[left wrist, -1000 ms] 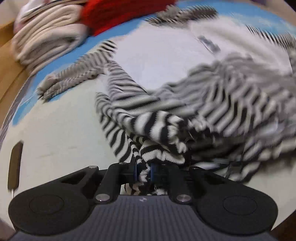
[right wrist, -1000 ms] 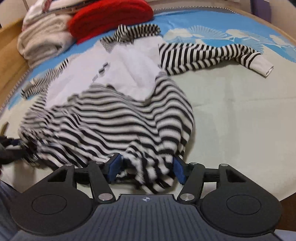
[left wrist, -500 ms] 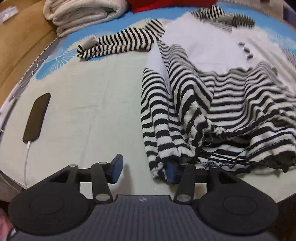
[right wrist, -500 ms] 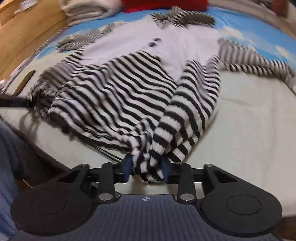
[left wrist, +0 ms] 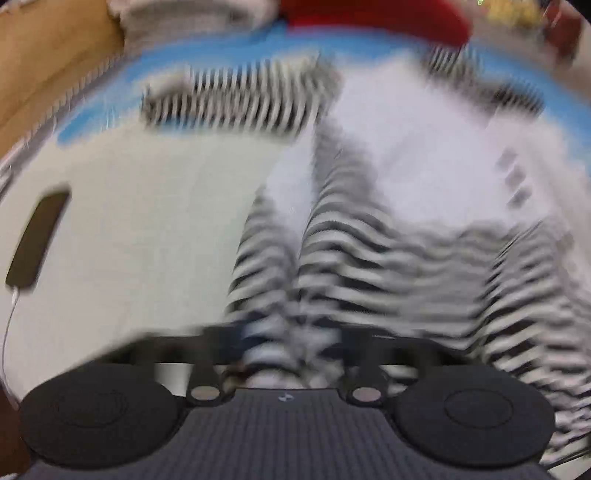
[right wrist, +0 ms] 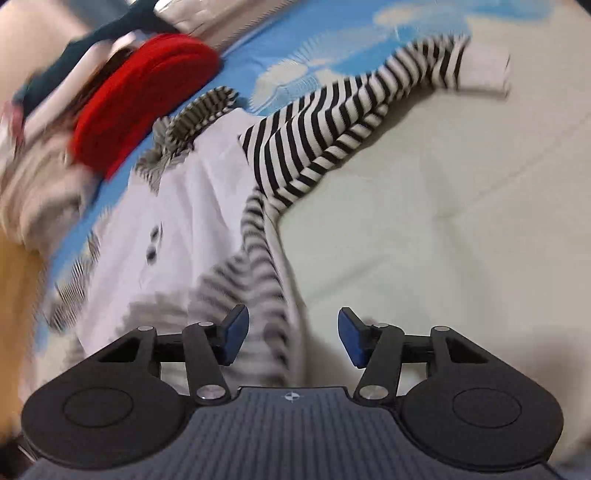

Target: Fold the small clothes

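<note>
Left wrist view is heavily blurred, yet the left hand-held gripper (left wrist: pixel 291 345) is seen with its jaws just drawn together, and a bunched fold of the striped garment's (left wrist: pixel 388 258) hem is clamped between them. The garment is spread on the bed (left wrist: pixel 155 206), whose cover is pale with a blue printed band at the far edge. A dark phone (left wrist: pixel 37 236) with a white cable is laid on the bed well to the left of the garment. Beyond the garment a red folded item (left wrist: pixel 373 18) is seen.

In the right wrist view the right hand-held gripper (right wrist: pixel 293 338) is shown with its blue pads (right wrist: pixel 232 334) set apart, the jaws having just been opened. The garment's striped edge is seen in the gap between them, but no pad is pressed on it. One striped sleeve (right wrist: pixel 354 110) is stretched from the garment's body towards the upper right. Pale folded clothes (right wrist: pixel 40 184) are stacked beside the red item, at the garment's far left.
</note>
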Available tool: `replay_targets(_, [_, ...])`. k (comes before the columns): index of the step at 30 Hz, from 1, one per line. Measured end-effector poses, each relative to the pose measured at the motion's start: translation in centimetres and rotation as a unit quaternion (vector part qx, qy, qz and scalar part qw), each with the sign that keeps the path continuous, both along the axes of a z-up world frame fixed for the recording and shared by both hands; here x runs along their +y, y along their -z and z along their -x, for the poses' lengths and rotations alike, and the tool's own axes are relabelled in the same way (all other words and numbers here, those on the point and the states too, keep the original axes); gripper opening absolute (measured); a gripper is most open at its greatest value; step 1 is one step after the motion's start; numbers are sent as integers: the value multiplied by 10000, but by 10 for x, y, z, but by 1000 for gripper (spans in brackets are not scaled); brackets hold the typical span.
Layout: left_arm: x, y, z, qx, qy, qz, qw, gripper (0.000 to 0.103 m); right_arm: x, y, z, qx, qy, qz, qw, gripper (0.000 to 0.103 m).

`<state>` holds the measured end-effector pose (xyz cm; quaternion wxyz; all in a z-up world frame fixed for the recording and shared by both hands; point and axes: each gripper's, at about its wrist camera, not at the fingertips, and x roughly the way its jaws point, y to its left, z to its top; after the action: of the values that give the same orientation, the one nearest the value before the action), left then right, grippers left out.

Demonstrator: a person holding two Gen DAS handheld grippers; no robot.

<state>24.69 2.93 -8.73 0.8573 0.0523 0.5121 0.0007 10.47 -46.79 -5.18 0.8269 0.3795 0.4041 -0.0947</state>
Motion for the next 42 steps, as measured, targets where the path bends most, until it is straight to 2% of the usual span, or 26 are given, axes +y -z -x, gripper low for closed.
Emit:
replay_targets(1, [6,3,2,-19,-2,98,10000,14,-8,4,-11,-113,248,-133,9995,55])
replay_targets(3, [13,1,13,-280,170,-169,9993,14,-23,9,-33,-237,636,-285,9973,55])
replay_targets(7, [24,-1,13,-250,158,-346,9990,14,-62,32,-84,-309,1068,-720,9912,57])
replay_targets(8, [26,-3,13,-260,40,-305,9992,14,-69,39,-94,-274,1171,-770,9898,41])
replay_targets(9, [29,-7,15,-255,-92,-234,9994,14,-73,41,-103,-217,1236,-529,9907,6])
replay_targets(10, [28,-9,15,-231,-154,-205,9994,14,-71,37,-114,166,1205,27,9926,3])
replay_targets(11, [27,-10,16,-208,-186,-211,9994,14,-73,29,-123,334,1135,460,9919,3])
replay_targets(15, [15,-10,16,-135,-86,-252,9996,14,-117,4,-127,-5,1757,1014,9792,2])
replay_targets(17, [12,-8,17,-145,-109,-246,9995,15,-139,8,-122,75,2103,1170,9706,0])
replay_targets(18, [12,-7,17,-160,-112,-229,9995,16,-147,12,-117,108,2255,1248,9662,4])
replay_targets(19, [11,-5,16,-161,-132,-234,9995,22,-155,21,-112,97,2317,996,9676,4])
replay_targets(20, [12,-5,15,-170,-158,-219,9995,30,-163,29,-107,134,2395,558,9692,7])
replay_targets(21, [14,-6,15,-200,-169,-181,9995,33,-169,35,-98,119,2542,47,9671,8])
replay_targets(22, [18,-9,16,-275,-196,-127,9993,41,-170,33,-91,54,2602,-153,9654,18])
replay_targets(23, [21,-12,18,-388,-258,-59,9989,53,-167,26,-85,66,2508,-218,9678,24])
replay_targets(24, [26,-16,21,-540,-333,31,9980,59,-161,16,-79,19,2277,-186,9735,30])
replay_targets(25, [30,-19,24,-652,-349,91,9972,64,-153,5,-69,-85,2051,-140,9786,30])
replay_targets(28, [32,-22,32,-924,-142,138,9955,64,-123,-20,-36,-210,1385,-352,9895,30])
replay_targets(30, [31,-20,35,-1028,-56,119,9946,64,-94,-27,-3,-173,1019,-502,9934,30])
replay_targets(33, [31,-15,37,-1019,-106,241,9944,64,-35,-27,55,-222,250,-164,9993,30])
replay_targets(35, [31,-14,38,-983,-150,262,9947,65,1,-26,80,-406,-157,7,9991,30])
replay_targets(37, [30,-14,42,-1026,-157,298,9942,68,34,-20,98,-641,-566,-269,9960,26])
replay_targets(38, [29,-15,44,-1064,-169,328,9936,71,45,-19,102,-742,-666,-421,9941,21])
replay_targets(39, [28,-16,46,-1088,-181,349,9933,71,57,-18,105,-869,-731,-411,9927,19])
replay_targets(42, [24,-17,52,-1132,-169,383,9927,73,79,-21,104,-1019,-861,376,9903,19])
